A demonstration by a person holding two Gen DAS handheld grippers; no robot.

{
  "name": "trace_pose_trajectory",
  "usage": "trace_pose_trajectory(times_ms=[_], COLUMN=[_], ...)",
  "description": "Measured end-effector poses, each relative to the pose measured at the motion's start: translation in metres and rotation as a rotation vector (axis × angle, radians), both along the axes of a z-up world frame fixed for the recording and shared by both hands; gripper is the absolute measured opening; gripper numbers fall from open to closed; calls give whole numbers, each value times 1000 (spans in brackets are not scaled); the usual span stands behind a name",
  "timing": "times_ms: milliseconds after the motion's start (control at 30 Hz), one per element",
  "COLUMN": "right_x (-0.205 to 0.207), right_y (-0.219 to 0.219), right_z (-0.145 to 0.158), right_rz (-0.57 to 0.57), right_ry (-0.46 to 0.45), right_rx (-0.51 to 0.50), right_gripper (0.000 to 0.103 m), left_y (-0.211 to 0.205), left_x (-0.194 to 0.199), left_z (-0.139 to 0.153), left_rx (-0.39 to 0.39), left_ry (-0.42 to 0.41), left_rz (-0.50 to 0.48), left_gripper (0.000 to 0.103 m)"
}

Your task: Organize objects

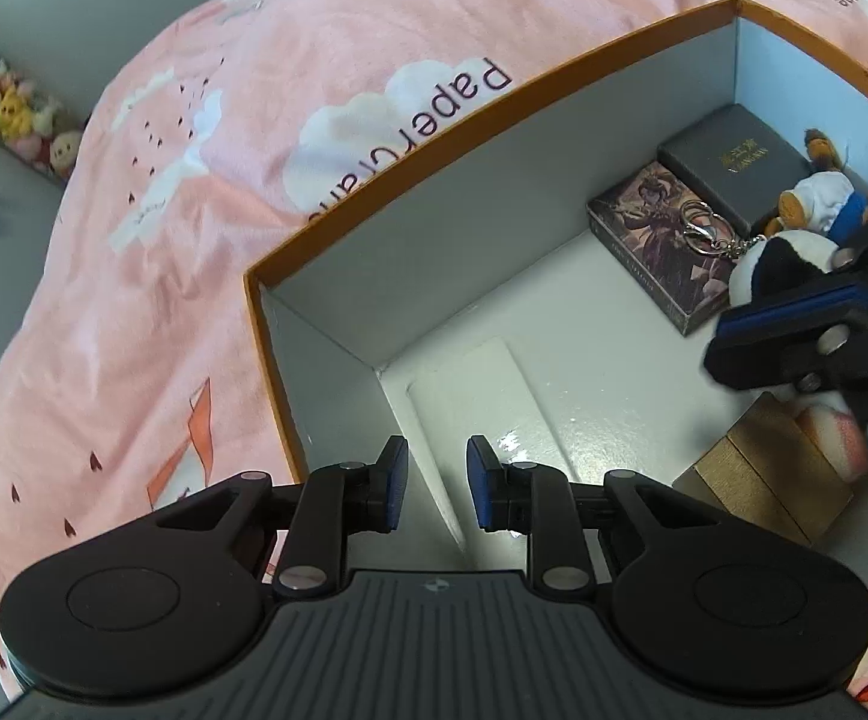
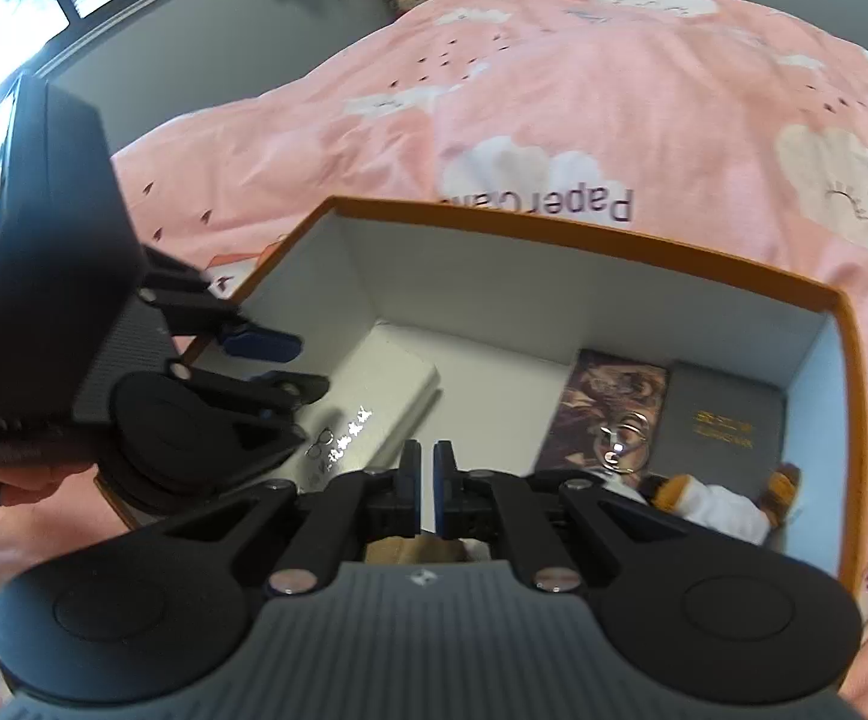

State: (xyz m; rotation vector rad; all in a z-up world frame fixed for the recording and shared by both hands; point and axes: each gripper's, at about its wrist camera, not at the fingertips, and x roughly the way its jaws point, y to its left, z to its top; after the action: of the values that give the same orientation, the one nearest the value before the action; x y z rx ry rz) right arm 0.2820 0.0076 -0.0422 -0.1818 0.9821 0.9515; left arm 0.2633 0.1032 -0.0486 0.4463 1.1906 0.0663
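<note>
Box (image 1: 434,138), orange-rimmed with white inside, sits on a pink bedspread (image 1: 134,240); inside, a dark case (image 1: 740,165) and picture box (image 1: 656,240) lie along the far wall, a keyring doll (image 1: 818,198) on them. Left gripper (image 1: 437,483) over the white case (image 1: 482,396): narrow gap, nothing held. Right gripper (image 2: 428,483) nearly closed, empty.
</note>
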Motion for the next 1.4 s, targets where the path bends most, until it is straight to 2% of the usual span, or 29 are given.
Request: trace_pose_trajectory(times_ms=[67,233,367,600,733,967,1067,1300,1333,1400], right_x=[0,2,4,10,9,6,10,13,14,14], right_y=[7,31,55,82,98,114,110,101,99,96], right_z=[-1,-8,-26,-48,-56,-56,-57,-49,-49,-49], right_rz=[28,112,156,157,176,232,229,219,218,219], right_ry=[1,8,35,138,177,112,131,236,266,330], right_rx=[-11,-75,-177,-272,-327,-342,-334,-346,-349,-340], right_gripper=[6,7,8,8,7,2,2,13,22,34], left_y=[5,31,55,89,100,111,115,114,114,114], left_x=[-2,-15,-23,-33,-40,-48,-48,-54,-56,-60], left_z=[8,46,65,60,55,52,52,53,53,53], left_rx=[-35,-212,-273,-358,-415,-486,-514,-517,-522,-529], left_ry=[-31,-161,-237,-221,-232,-252,-255,-259,-260,-265], left_rz=[11,48,115,179,201,227,232,228,233,244], left_gripper=[29,29,30,30,36,36,36,36,36,36])
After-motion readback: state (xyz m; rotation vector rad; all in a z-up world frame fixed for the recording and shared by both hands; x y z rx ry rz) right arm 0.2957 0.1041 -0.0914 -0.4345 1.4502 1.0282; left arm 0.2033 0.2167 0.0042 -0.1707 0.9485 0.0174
